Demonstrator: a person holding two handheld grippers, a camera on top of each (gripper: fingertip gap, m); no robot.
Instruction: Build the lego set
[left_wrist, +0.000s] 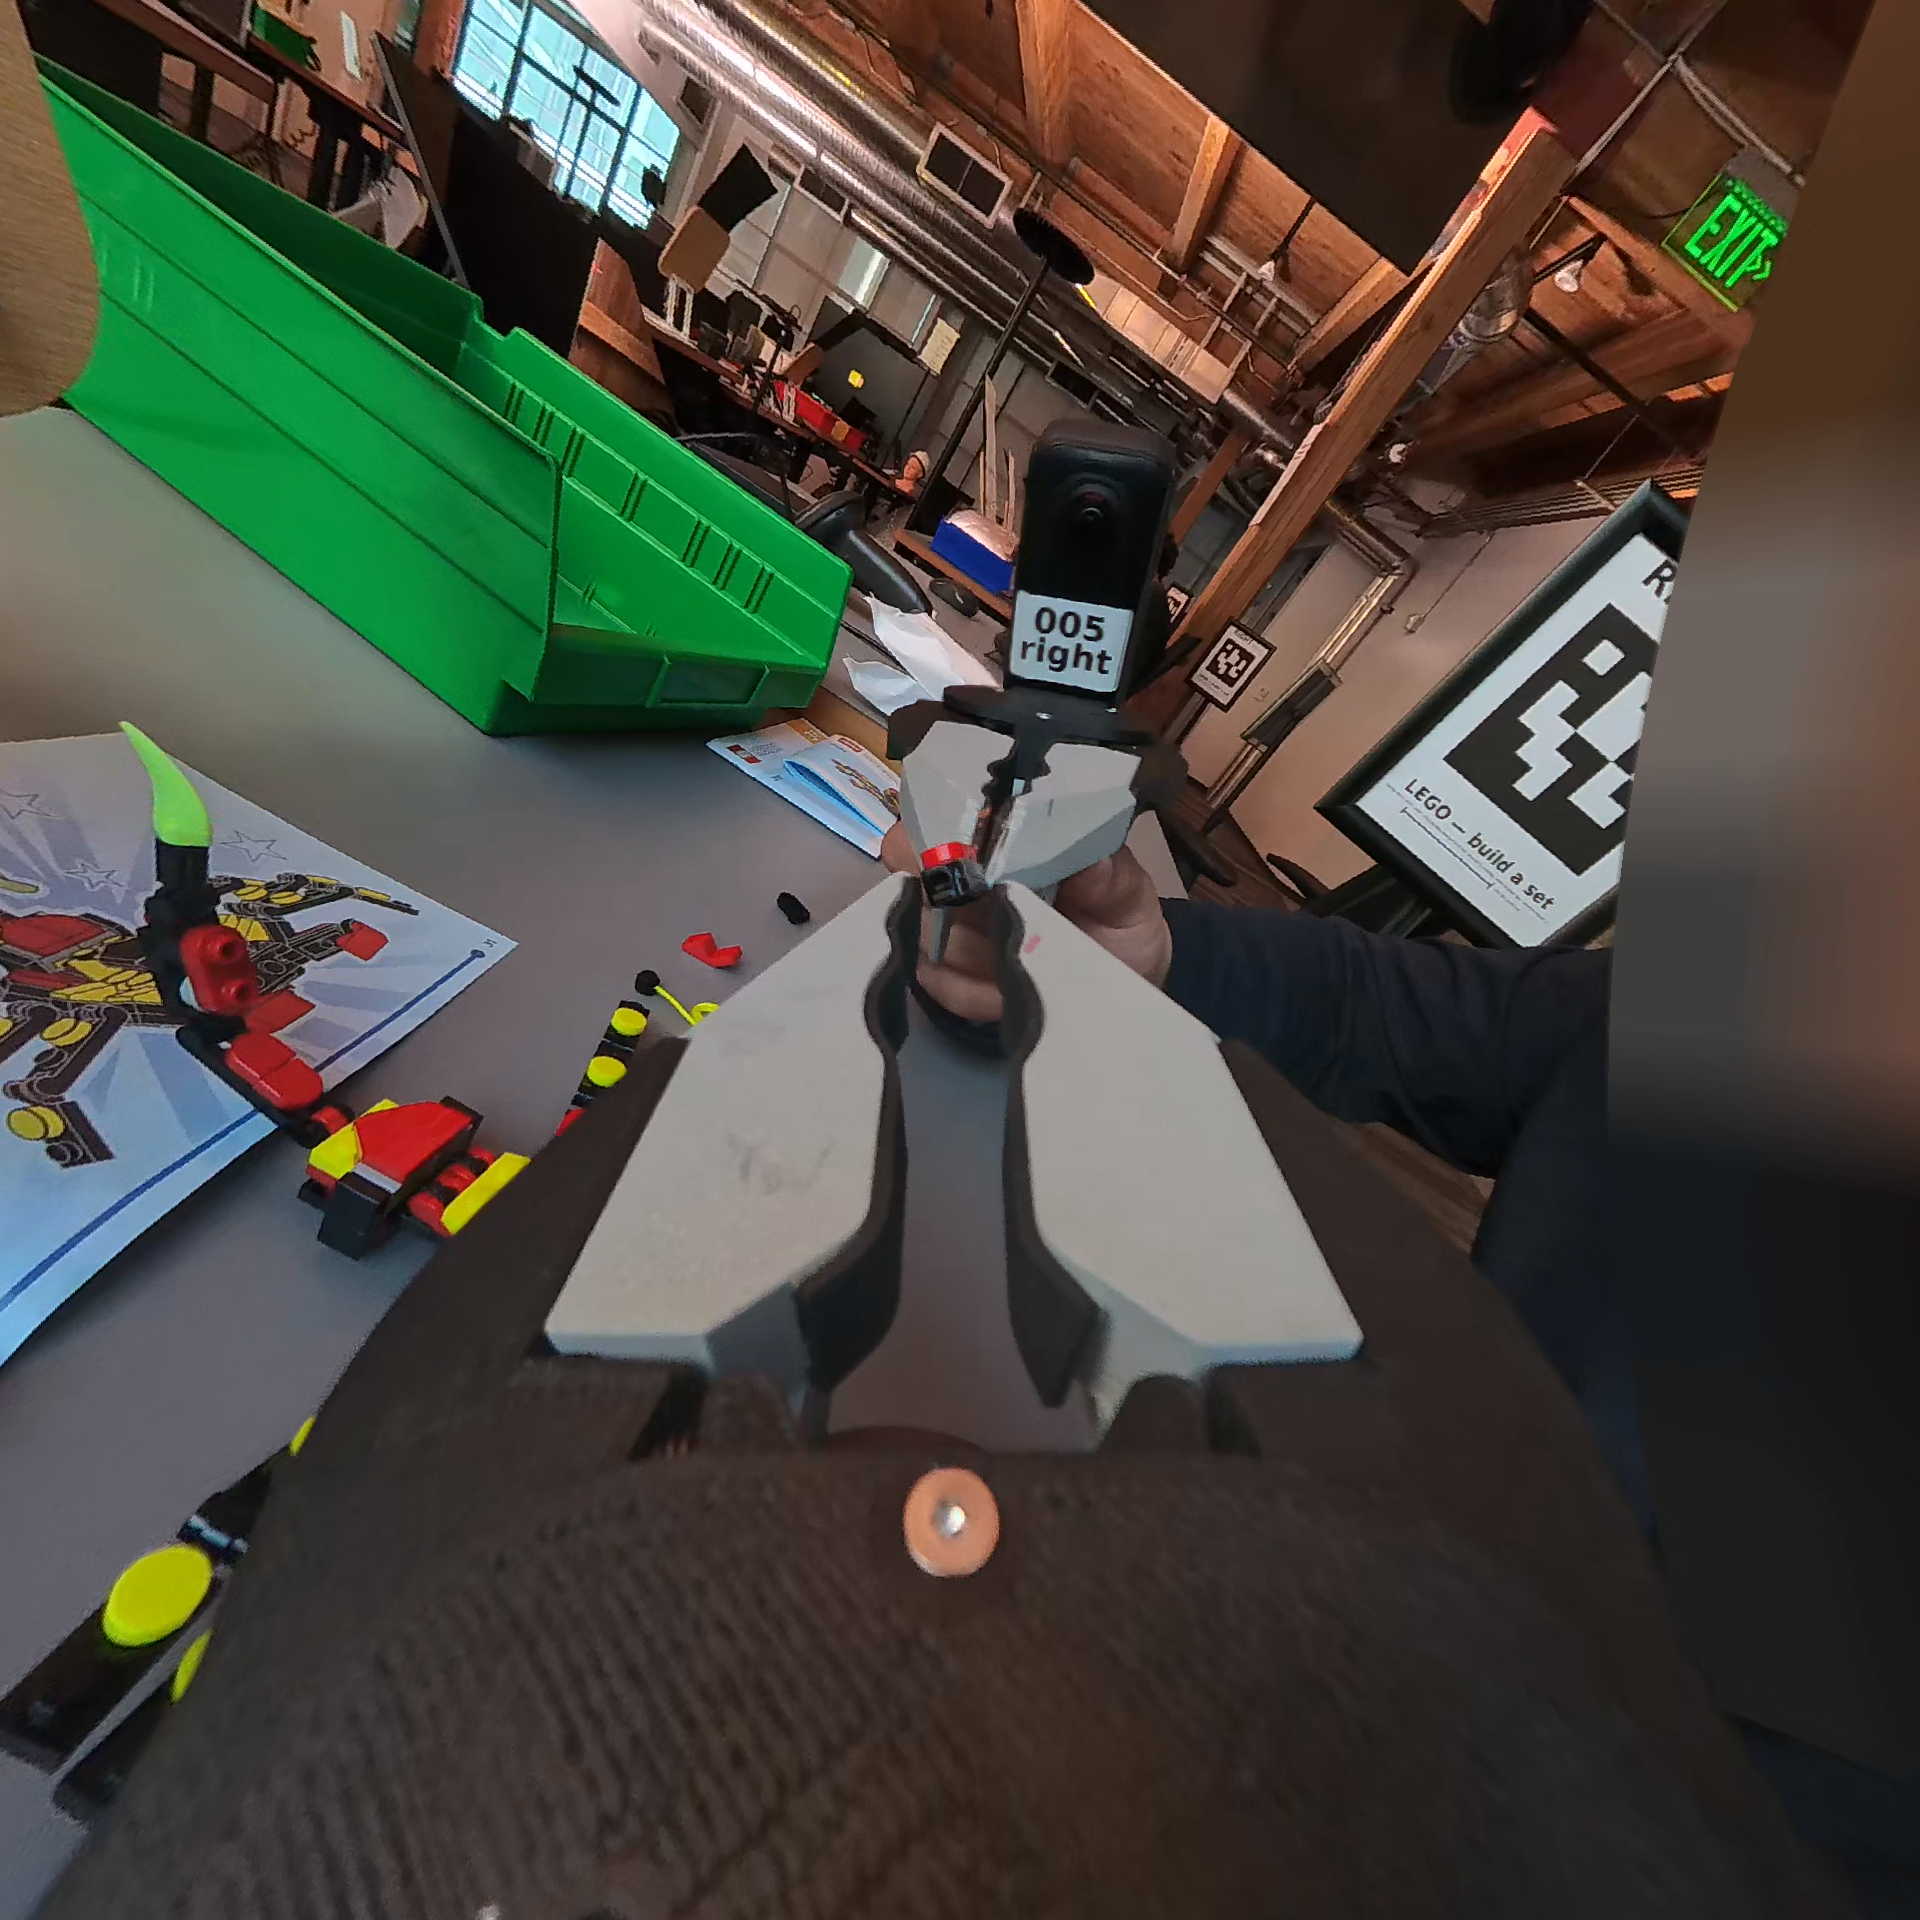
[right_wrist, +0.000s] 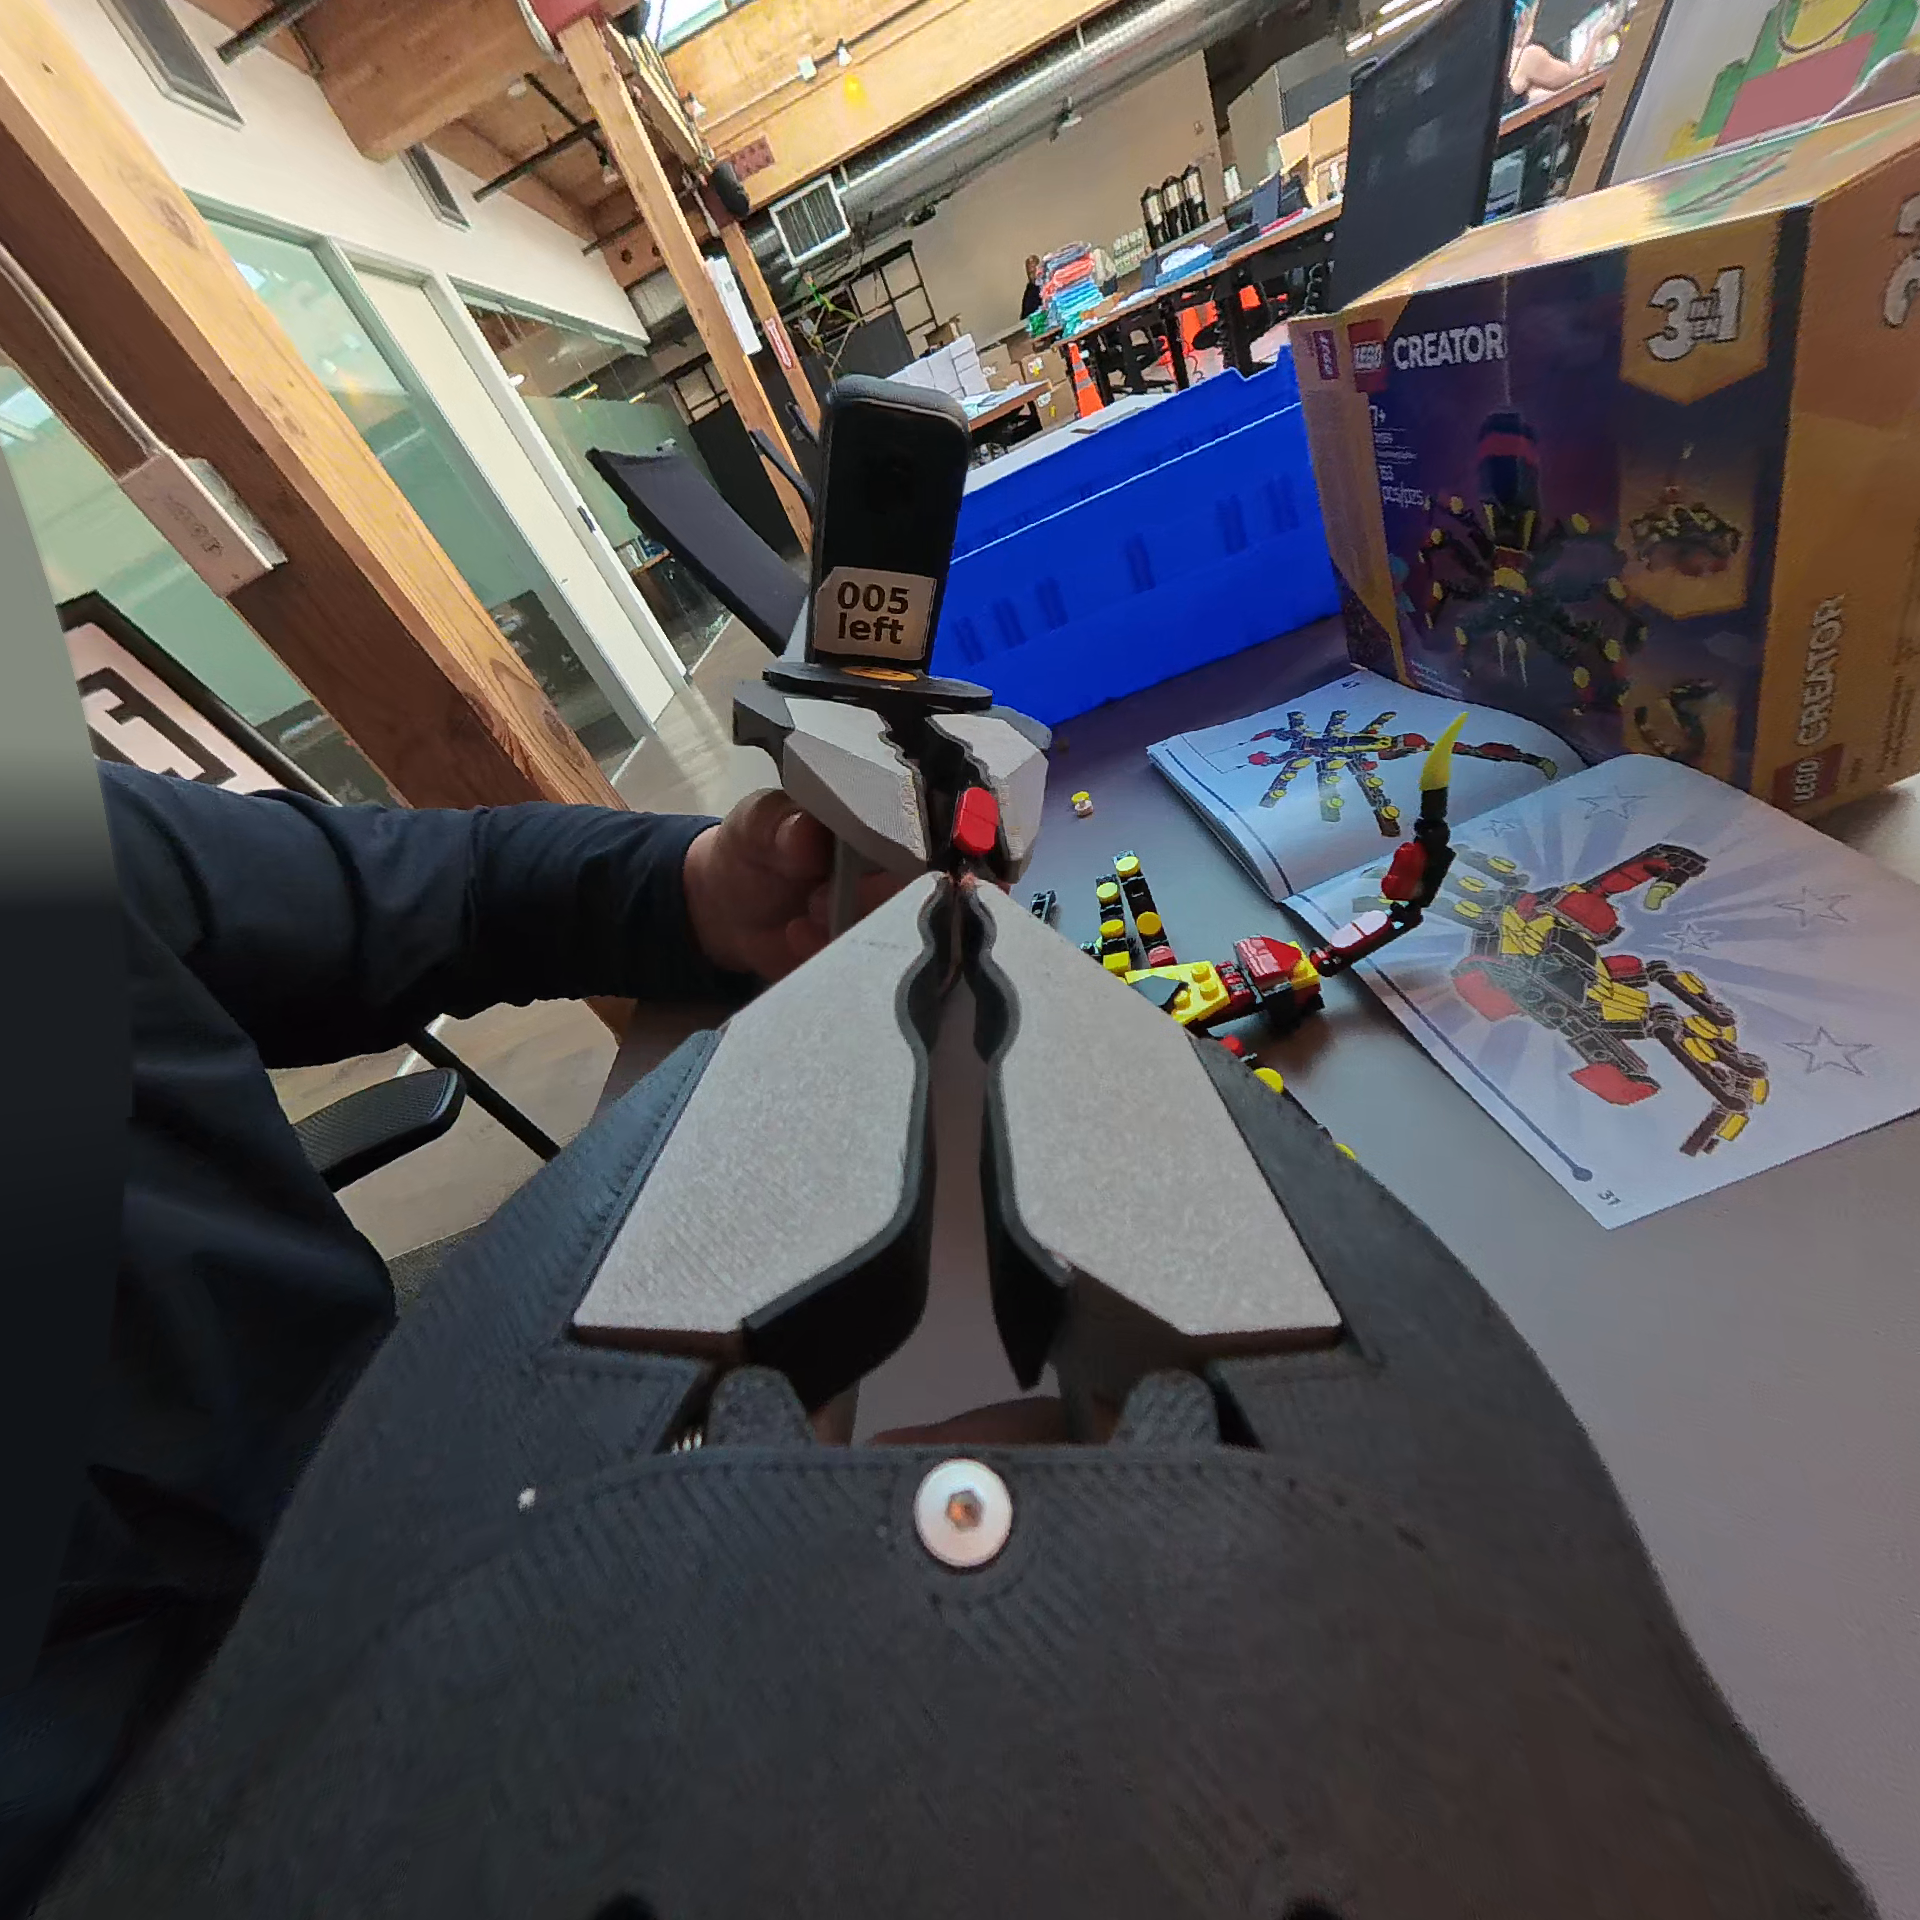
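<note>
My left gripper (left_wrist: 961, 896) and my right gripper (right_wrist: 961, 885) meet tip to tip in the air above the table's edge. Both are shut on a small red-and-black piece (left_wrist: 945, 871), which also shows in the right wrist view (right_wrist: 975, 817). I cannot tell whether it is one piece or two pressed together. The partly built red, yellow and black scorpion body (left_wrist: 405, 1153) lies on the grey table (left_wrist: 260, 644). Its tail with a lime stinger (left_wrist: 177, 800) rises over the open instruction booklet (left_wrist: 62, 1226). The body (right_wrist: 1247, 977) also shows in the right wrist view.
A green bin (left_wrist: 364, 447) and a blue bin (right_wrist: 1122, 551) stand at the back, with the set's box (right_wrist: 1621, 468) beside the blue one. Loose red (left_wrist: 712, 948) and black (left_wrist: 793, 906) pieces, leg strips with yellow rounds (right_wrist: 1127, 914) and a second booklet (right_wrist: 1299, 769) lie around. Less than 4 cm separates the two grippers' tips.
</note>
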